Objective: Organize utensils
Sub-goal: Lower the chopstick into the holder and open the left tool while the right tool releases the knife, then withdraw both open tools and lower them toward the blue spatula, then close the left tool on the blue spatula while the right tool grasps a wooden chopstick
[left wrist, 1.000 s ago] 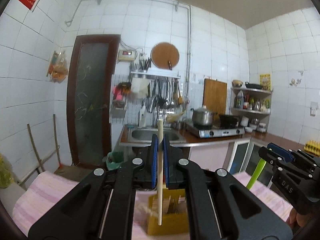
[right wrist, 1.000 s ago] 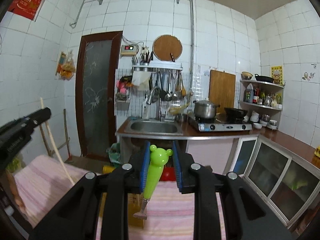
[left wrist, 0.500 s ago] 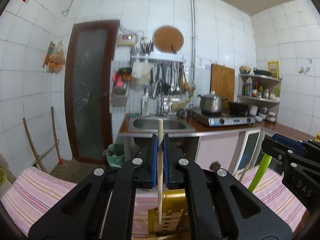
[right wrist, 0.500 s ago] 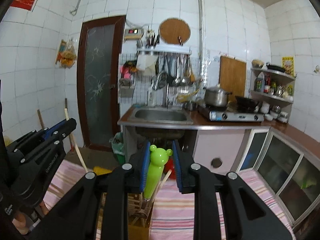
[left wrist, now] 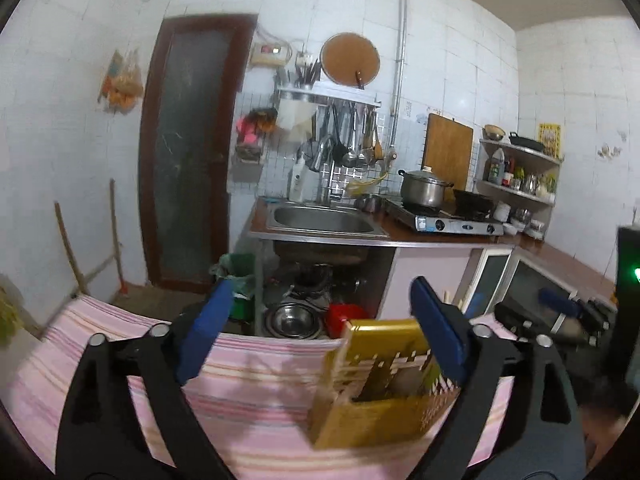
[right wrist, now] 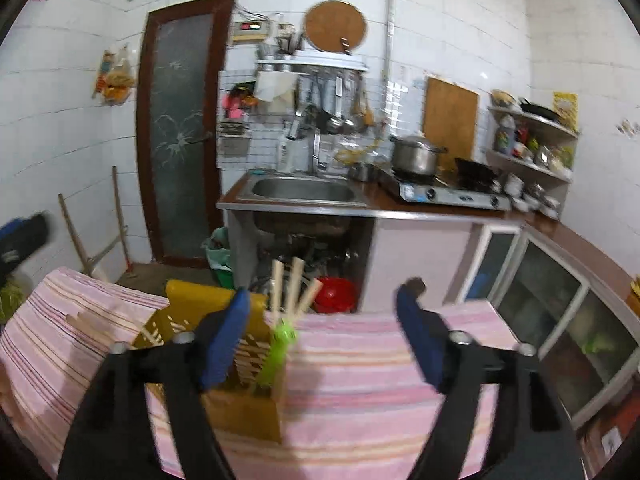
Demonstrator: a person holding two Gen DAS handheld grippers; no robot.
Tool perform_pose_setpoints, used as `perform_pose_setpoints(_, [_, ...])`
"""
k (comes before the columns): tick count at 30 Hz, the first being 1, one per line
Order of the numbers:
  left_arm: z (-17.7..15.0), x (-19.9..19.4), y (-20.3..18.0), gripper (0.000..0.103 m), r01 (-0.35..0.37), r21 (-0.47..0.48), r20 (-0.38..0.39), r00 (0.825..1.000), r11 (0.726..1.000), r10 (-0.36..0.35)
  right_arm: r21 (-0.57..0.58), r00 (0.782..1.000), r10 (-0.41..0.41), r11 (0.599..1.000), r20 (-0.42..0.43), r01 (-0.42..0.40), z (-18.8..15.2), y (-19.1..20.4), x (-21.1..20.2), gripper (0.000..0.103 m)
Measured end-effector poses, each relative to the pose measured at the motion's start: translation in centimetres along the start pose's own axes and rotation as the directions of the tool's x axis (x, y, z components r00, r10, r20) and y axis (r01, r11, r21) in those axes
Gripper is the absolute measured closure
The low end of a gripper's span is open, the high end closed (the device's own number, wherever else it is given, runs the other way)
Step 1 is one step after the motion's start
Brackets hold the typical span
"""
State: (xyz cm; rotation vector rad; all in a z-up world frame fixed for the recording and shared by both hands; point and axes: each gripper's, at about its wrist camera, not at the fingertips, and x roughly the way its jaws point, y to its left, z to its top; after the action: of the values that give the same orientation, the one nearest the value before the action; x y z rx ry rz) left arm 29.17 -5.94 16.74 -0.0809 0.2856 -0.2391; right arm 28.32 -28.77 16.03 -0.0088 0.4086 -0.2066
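Left tool (left wrist: 318, 336) spread wide, pinching nothing, with the yellow holder (left wrist: 384, 384) just right of its centre on the striped counter (left wrist: 100, 344). Chopsticks (right wrist: 294, 288) and green utensil (right wrist: 280, 350) standing upright inside. Right tool (right wrist: 324, 334) likewise spread and empty, holder to its left; open cloth to the right.

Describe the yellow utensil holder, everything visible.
The yellow utensil holder is a boxy caddy, plastic by its look, with a taller solid back panel and slotted, grille-like sides. It stands upright on the pink striped cloth. Three pale wooden chopsticks and a green-handled utensil stick up out of it. Neither open tool touches it; the right tool's left finger overlaps it in view. The image is motion-blurred, so finer detail is unclear.
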Motion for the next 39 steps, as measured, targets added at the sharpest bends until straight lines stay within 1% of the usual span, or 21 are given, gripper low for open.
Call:
perform_pose_setpoints(1, [-0.1, -1.0, 0.1, 0.005, -0.008, 0.006, 0.002, 1.000, 1.000, 0.008, 0.023, 1.000, -0.008, 1.000, -0.007, 0.008, -0.3, -0.5, -0.7, 0.018])
perform_pose_setpoints(2, [-0.3, -2.7, 0.6, 0.005, -0.019, 0.009, 0.007, 1.000, 1.000, 0.019, 0.046, 1.000, -0.015, 0.999, -0.016, 0.015, -0.8, -1.0, -1.6, 0.016])
perform_pose_setpoints(5, [-1.3, -5.7, 1.8, 0.005, -0.046, 0.002, 0.004, 0.999, 0.999, 0.046, 0.051, 0.999, -0.030, 0.998, -0.043, 0.032, -2.9, -1.6, -3.4, 0.010])
perform_pose_setpoints(7, [-2.5, -7.0, 2.7, 0.005, -0.070, 0.003, -0.026, 0.997, 0.998, 0.070, 0.043, 0.997, -0.040, 0.998, -0.061, 0.043, -4.4, -1.6, -4.2, 0.009])
perform_pose_setpoints(9, [-4.3, -7.6, 3.8, 0.005, -0.082, 0.000, -0.079, 0.994, 0.997, 0.082, 0.044, 0.995, -0.046, 0.998, -0.090, 0.050, -6.5, -1.3, -4.9, 0.009])
perform_pose_setpoints(12, [-7.0, -7.8, 5.3, 0.005, -0.100, 0.001, -0.142, 0.985, 0.995, 0.099, 0.036, 0.989, -0.039, 0.998, -0.140, 0.045, -9.6, -0.5, -5.2, 0.009])
perform_pose_setpoints(17, [-12.0, -7.2, 8.2, 0.005, -0.125, -0.056, -0.251, 0.962, 0.991, 0.107, 0.020, 0.977, -0.026, 0.999, -0.212, 0.031, -14.3, 1.4, -5.6, 0.009])
perform_pose_setpoints(19, [-13.8, -6.7, 8.9, 0.005, -0.138, -0.076, -0.286, 0.952, 0.987, 0.111, 0.015, 0.973, -0.025, 0.999, -0.231, 0.030, -15.4, 2.1, -5.7, 0.009])
perform_pose_setpoints(20, [-14.6, -6.4, 9.3, 0.005, -0.146, -0.074, -0.306, 0.945, 0.986, 0.117, 0.012, 0.971, -0.024, 1.000, -0.238, 0.028, -15.9, 2.5, -5.8, 0.009])
perform_pose_setpoints(23, [-16.5, -5.8, 9.6, 0.005, -0.159, -0.049, -0.333, 0.933, 0.986, 0.134, 0.006, 0.967, -0.025, 1.000, -0.254, 0.027, -17.0, 3.3, -6.0, 0.009])
perform_pose_setpoints(27, [-17.8, -5.1, 9.1, 0.005, -0.174, -0.009, -0.349, 0.923, 0.985, 0.160, 0.015, 0.955, -0.024, 0.999, -0.294, 0.030, -18.5, 4.3, -5.7, 0.009])
perform_pose_setpoints(33, [-19.0, -4.2, 8.9, 0.005, -0.164, 0.014, -0.391, 0.907, 0.986, 0.157, 0.023, 0.938, -0.052, 0.998, -0.344, 0.064, -19.6, 5.5, -4.8, 0.009])
perform_pose_setpoints(36, [-19.9, -3.7, 8.8, 0.005, -0.157, 0.036, -0.417, 0.895, 0.987, 0.157, 0.032, 0.921, -0.040, 0.998, -0.387, 0.057, -19.9, 6.2, -3.9, 0.011])
perform_pose_setpoints(37, [-20.1, -3.6, 8.6, 0.005, -0.154, 0.045, -0.422, 0.893, 0.987, 0.159, 0.026, 0.916, -0.040, 0.998, -0.400, 0.055, -20.1, 6.5, -3.7, 0.019])
perform_pose_setpoints(38, [-20.0, -3.5, 8.4, 0.005, -0.154, 0.050, -0.423, 0.892, 0.987, 0.161, 0.014, 0.907, -0.043, 0.998, -0.420, 0.053, -20.4, 7.0, -3.3, 0.031])
perform_pose_setpoints(39, [-20.0, -3.5, 8.3, 0.005, -0.154, 0.057, -0.422, 0.892, 0.986, 0.164, 0.013, 0.901, -0.039, 0.999, -0.432, 0.050, -20.5, 7.2, -3.0, 0.036])
